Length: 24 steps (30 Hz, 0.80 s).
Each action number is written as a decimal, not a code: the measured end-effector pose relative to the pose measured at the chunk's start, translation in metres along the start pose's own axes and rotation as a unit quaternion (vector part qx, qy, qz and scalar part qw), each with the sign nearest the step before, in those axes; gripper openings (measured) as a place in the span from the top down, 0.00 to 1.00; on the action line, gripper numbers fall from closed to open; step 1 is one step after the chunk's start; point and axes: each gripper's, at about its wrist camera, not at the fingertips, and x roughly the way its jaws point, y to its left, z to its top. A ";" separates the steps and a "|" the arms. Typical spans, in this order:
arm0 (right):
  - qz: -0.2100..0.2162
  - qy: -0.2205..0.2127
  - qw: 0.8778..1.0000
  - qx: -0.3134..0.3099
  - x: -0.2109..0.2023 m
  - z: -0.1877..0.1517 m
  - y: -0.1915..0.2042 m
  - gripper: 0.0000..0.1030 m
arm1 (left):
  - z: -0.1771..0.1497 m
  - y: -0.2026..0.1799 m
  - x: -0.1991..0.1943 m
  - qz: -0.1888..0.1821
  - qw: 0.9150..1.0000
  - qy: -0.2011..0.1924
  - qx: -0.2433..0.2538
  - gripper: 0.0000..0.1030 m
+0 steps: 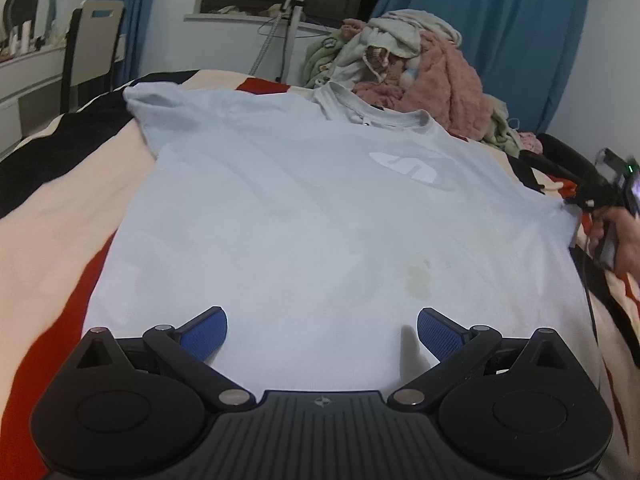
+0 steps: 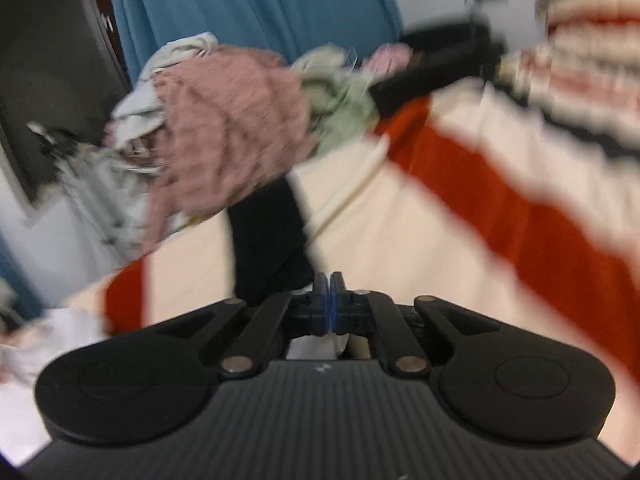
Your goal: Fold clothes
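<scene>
Two grippers are at work on one pale blue T-shirt (image 1: pixel 304 216), which lies spread flat on a bed cover (image 1: pixel 52 224) with cream, red and black stripes. The left gripper (image 1: pixel 322 334) hovers over the shirt's near hem with its blue pads (image 1: pixel 206 338) far apart and nothing between them. The right gripper (image 2: pixel 330 300) has its fingers pressed together; in the left wrist view it reaches the shirt's right sleeve edge (image 1: pixel 568 210), and it seems to pinch a bit of white cloth, though its own view is blurred. On the chest there is a white oval logo (image 1: pixel 402 166), upside down and not readable. A yellowish stain (image 1: pixel 418 276) marks the lower front. Beyond the collar, a pile of clothes (image 1: pixel 416 68) crowds the far edge; the left side of the bed is free.
</scene>
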 end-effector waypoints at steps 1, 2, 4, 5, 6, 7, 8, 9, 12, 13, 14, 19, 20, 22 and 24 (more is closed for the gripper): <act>-0.021 -0.016 0.999 -0.027 0.002 0.006 0.002 0.97 | 0.000 -0.001 0.000 -0.001 1.000 -0.001 0.003 0.01; -0.016 -0.015 1.000 -0.022 0.003 0.008 -0.003 0.97 | 0.001 -0.002 0.001 -0.002 1.000 -0.002 0.006 0.01; -0.005 -0.014 1.000 0.000 0.002 0.011 -0.011 0.95 | 0.001 -0.004 0.002 -0.004 1.000 -0.003 0.013 0.01; -0.004 -0.015 1.000 0.008 -0.006 0.010 -0.014 0.94 | 0.002 -0.005 0.002 -0.005 1.000 -0.004 0.016 0.01; -0.007 -0.007 1.000 0.002 -0.013 0.010 -0.011 0.92 | 0.002 -0.006 0.002 -0.006 1.000 -0.005 0.019 0.01; -0.010 0.002 1.000 -0.004 -0.020 0.010 -0.009 0.90 | 0.002 -0.007 0.003 -0.008 1.000 -0.006 0.022 0.01; -0.011 0.013 1.000 -0.013 -0.028 0.009 -0.005 0.78 | 0.002 -0.008 0.002 -0.009 1.000 -0.007 0.025 0.01; -0.008 0.012 1.000 -0.016 -0.044 0.007 -0.001 0.50 | 0.002 -0.009 0.000 -0.012 1.000 -0.009 0.027 0.01; 0.004 -0.001 1.000 -0.021 -0.095 0.001 0.013 0.19 | 0.001 -0.013 -0.008 -0.021 0.999 -0.014 0.034 0.01; 0.009 -0.002 1.000 -0.028 -0.114 -0.001 0.020 0.20 | 0.001 -0.014 -0.012 -0.025 0.999 -0.015 0.035 0.02; 0.012 0.000 0.999 -0.034 -0.138 -0.005 0.026 0.20 | 0.000 -0.015 -0.016 -0.032 0.999 -0.015 0.037 0.03; 0.053 0.020 0.998 -0.036 -0.270 -0.043 0.042 0.20 | -0.011 -0.026 -0.050 -0.088 0.994 -0.010 0.069 0.10; 0.053 0.035 0.998 -0.028 -0.299 -0.055 0.043 0.20 | -0.014 -0.029 -0.059 -0.100 0.992 -0.012 0.073 0.10; 0.069 0.042 0.997 -0.005 -0.344 -0.078 0.038 0.20 | -0.020 -0.034 -0.076 -0.119 0.990 -0.017 0.079 0.10; 0.092 0.042 0.995 0.021 -0.385 -0.101 0.031 0.20 | -0.025 -0.042 -0.092 -0.134 0.987 -0.024 0.089 0.12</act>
